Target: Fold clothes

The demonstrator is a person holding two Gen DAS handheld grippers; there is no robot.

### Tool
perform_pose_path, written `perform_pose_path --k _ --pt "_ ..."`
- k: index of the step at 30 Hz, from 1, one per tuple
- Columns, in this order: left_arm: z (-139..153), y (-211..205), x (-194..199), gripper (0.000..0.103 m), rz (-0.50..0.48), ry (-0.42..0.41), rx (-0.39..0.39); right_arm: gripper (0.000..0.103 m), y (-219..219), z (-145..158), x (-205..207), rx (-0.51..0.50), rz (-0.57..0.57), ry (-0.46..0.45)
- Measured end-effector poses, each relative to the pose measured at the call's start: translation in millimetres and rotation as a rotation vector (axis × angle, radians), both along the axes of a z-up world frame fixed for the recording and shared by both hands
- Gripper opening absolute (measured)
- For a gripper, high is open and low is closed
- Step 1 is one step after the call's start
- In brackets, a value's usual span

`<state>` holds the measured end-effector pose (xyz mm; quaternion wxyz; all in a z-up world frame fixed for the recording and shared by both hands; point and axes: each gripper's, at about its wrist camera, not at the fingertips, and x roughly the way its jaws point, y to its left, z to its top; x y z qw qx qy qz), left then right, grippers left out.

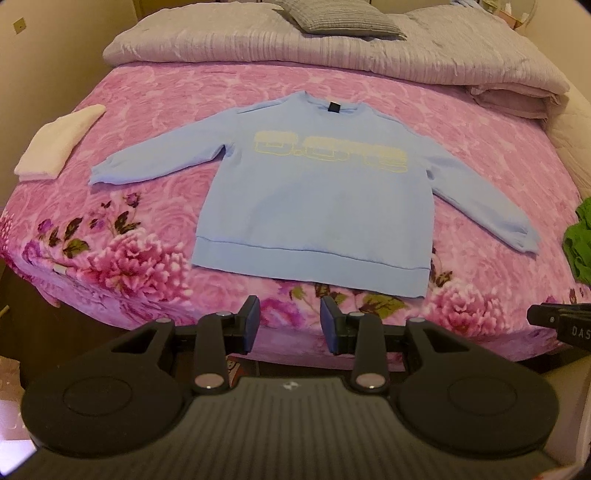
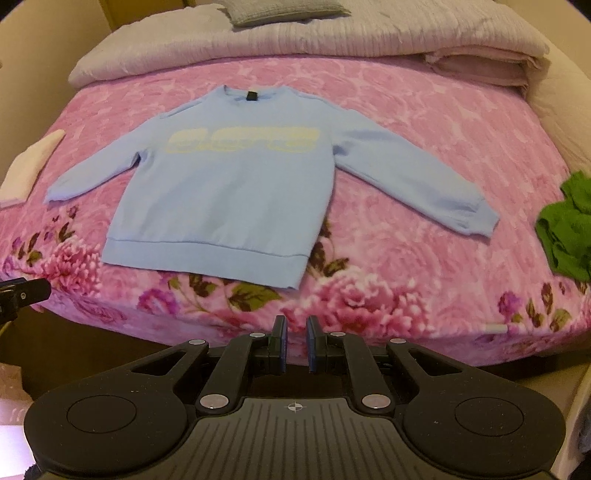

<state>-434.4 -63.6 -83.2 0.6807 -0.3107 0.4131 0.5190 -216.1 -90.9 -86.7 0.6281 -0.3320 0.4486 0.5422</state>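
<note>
- Your light blue long-sleeved sweatshirt with pale yellow block lettering on the chest (image 1: 314, 195) lies flat, front up, in the middle of the left wrist view, on the pink fleece blanket printed with magenta flowers (image 1: 147, 254) that covers the bed.
- Both sleeves spread outward and down; the neck points to the top of the frame and the ribbed hem runs just above your tongs.
- Your left tongs (image 1: 290, 323) sit at the lower centre of that view with the blue pads well apart, holding nothing, over the near edge of the blanket and just short of the hem.
- Your right tongs (image 2: 296, 343) sit at the lower centre of the right wrist view, the pads drawn nearly together with only a narrow slit between them and nothing gripped.
- In the right wrist view the sweatshirt (image 2: 225, 192) lies left of centre, clear of the pads.
- A folded white cloth (image 1: 55, 147) rests at the left edge of the bed, apart from the left cuff.
- A crumpled bright green garment (image 2: 569, 229) lies at the right edge, near the right cuff but not touching it.
- A folded grey quilted comforter (image 1: 332, 51) with a grey pillow (image 1: 340, 16) on it fills the top.
</note>
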Motion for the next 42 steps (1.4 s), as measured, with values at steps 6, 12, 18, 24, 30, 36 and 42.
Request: perform_pose_path --k 6,12,18,24,30,36,42 --pt "1.9 1.3 -10.4 0.031 0.041 0.007 0.006 0.011 12.6 0.4 -12.3 0.009 0.048 0.004" --pt "4.1 5.2 -20.7 0.031 0.089 0.017 0.012 0.011 23.1 -1.6 -23.5 0.012 0.102 0.009" --pt "3.4 8.5 -18.4 0.031 0.092 0.023 0.014 0.011 31.7 -3.5 -25.3 0.014 0.123 0.009" --pt "-1.0 19.3 -21.0 0.031 0.099 0.015 0.006 0.011 43.5 -5.5 -25.2 0.013 0.121 0.011" --pt "-11.2 43.3 -36.7 0.032 0.135 -0.055 0.01 0.011 62.9 -5.8 -24.6 0.07 0.12 0.036" --pt "-31.0 89.5 -60.6 0.032 0.192 -0.164 0.004 0.011 86.1 3.4 -21.9 0.272 0.102 0.138" --pt "-63.0 165.1 -98.9 0.034 0.283 -0.303 -0.034 0.011 136.6 -3.7 -28.5 0.425 0.093 0.147"
